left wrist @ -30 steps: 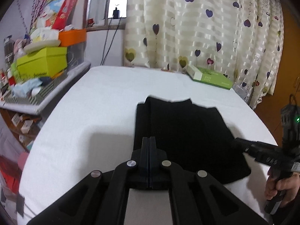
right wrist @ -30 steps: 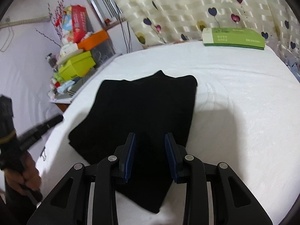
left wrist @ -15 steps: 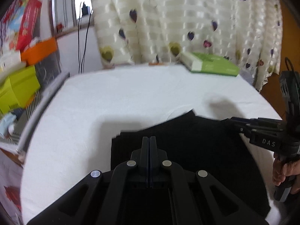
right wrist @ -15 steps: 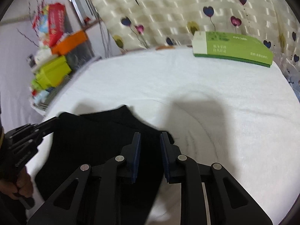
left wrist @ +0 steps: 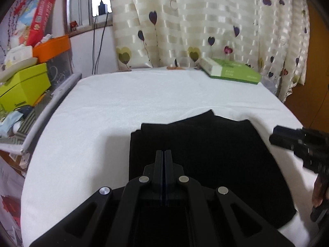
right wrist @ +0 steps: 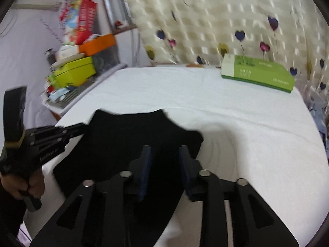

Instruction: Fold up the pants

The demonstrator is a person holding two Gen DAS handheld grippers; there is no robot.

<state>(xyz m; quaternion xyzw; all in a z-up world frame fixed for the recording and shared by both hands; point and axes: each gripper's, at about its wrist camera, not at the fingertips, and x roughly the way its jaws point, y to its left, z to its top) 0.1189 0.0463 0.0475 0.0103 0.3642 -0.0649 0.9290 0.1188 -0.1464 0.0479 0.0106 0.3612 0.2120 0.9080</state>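
Note:
Black pants point(left wrist: 205, 156) lie folded into a flat, roughly square stack on the white-covered table point(left wrist: 127, 107). My left gripper point(left wrist: 163, 153) is shut, its fingers pressed together above the near left part of the stack, with no cloth seen between them. My right gripper point(right wrist: 164, 151) is open over the stack's near right part, blue pads point(right wrist: 146, 160) apart, with dark cloth showing beneath the gap. The left gripper point(right wrist: 80, 126) reaches in over the pants point(right wrist: 127, 140) from the left. Blurred, the right gripper point(left wrist: 276, 136) shows at the right edge.
A green and white box point(left wrist: 230, 72) lies at the table's far right by the heart-print curtain point(left wrist: 205, 20). A cluttered shelf with yellow-green boxes point(left wrist: 22, 84) and an orange box point(left wrist: 53, 46) stands to the left. A hand point(right wrist: 30, 185) holds the left gripper's handle.
Both grippers first pushed forward over the pants, then drew back. The right gripper's fingers narrowed half a second ago and have spread wider now. The left gripper stayed shut throughout.

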